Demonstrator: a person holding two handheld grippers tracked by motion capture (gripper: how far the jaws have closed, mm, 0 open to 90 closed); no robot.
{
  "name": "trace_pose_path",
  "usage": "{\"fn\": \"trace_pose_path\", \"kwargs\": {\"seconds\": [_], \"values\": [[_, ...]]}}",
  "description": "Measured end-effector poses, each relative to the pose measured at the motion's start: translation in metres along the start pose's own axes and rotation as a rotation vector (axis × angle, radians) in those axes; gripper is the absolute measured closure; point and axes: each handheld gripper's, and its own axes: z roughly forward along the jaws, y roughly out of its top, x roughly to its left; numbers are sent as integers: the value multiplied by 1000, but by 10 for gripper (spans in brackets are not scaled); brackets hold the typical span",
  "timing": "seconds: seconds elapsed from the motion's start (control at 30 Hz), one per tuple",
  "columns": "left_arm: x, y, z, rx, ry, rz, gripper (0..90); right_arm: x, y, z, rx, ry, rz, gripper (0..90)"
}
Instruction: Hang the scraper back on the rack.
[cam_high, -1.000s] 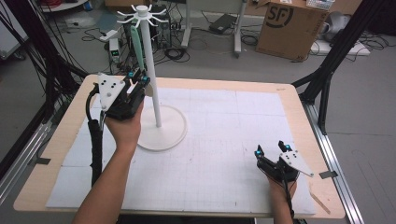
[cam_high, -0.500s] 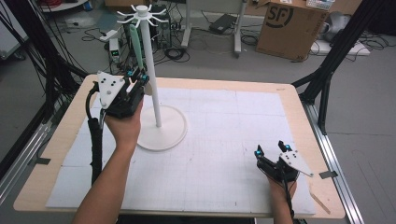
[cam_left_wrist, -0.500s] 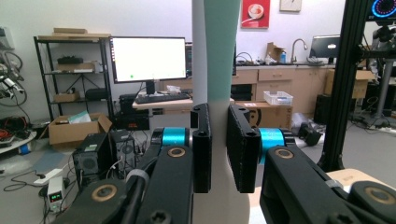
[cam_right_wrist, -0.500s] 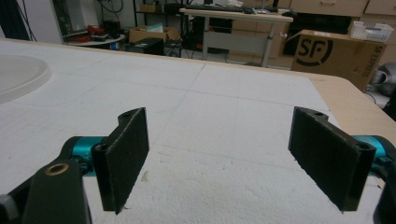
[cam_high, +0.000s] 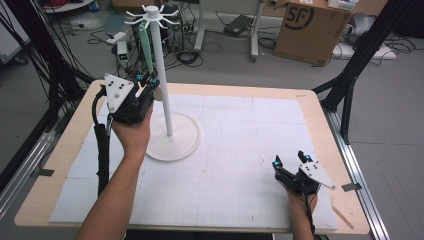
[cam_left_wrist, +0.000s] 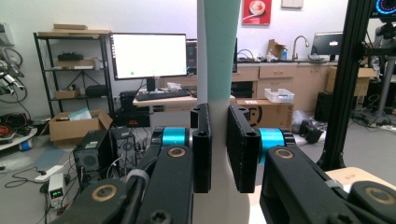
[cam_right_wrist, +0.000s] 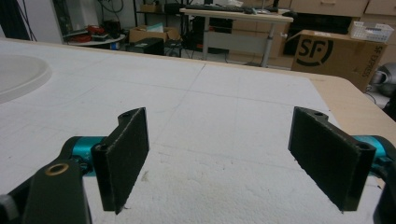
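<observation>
Mint-green strip (cam_high: 145, 47) is hanging from one of the hooks at the top of the white stand (cam_high: 165, 85), which is standing on its round base (cam_high: 185, 142) toward the left rear part of the counter (cam_high: 310, 107). The strip is dangling just beside the stand's pole, on the pole's left in the high view, and its lower end is reaching down to the left gripper (cam_high: 150, 80).

In the left gripper view the left gripper (cam_left_wrist: 219, 144) is closing its fingers (cam_left_wrist: 202, 149) on something pale that rises straight up between them; the mint-green strip (cam_left_wrist: 219, 51) is running upward from there, with the white pole close behind it, and I cannot tell for certain whether the pads are pressing on the strip's lower end alone or on the pole too. The gap between the fingers is narrow, filled by that pale material.

The right gripper (cam_high: 290, 161) is resting low over the white gridded mat (cam_high: 240, 165) near the counter's front right corner, well apart from the stand. In the right gripper view the right gripper (cam_right_wrist: 233, 158) is holding its fingers (cam_right_wrist: 123, 154) wide apart with nothing between them, and the rim of the round base (cam_right_wrist: 18, 74) is showing at the far left.
</observation>
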Motion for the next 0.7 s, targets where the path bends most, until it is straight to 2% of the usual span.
{"fn": "trace_pose_path", "kwargs": {"seconds": [0.7], "values": [[1,-3,4,19,-12,-1,799,0,0,0,-2,-1,-2,193]]}}
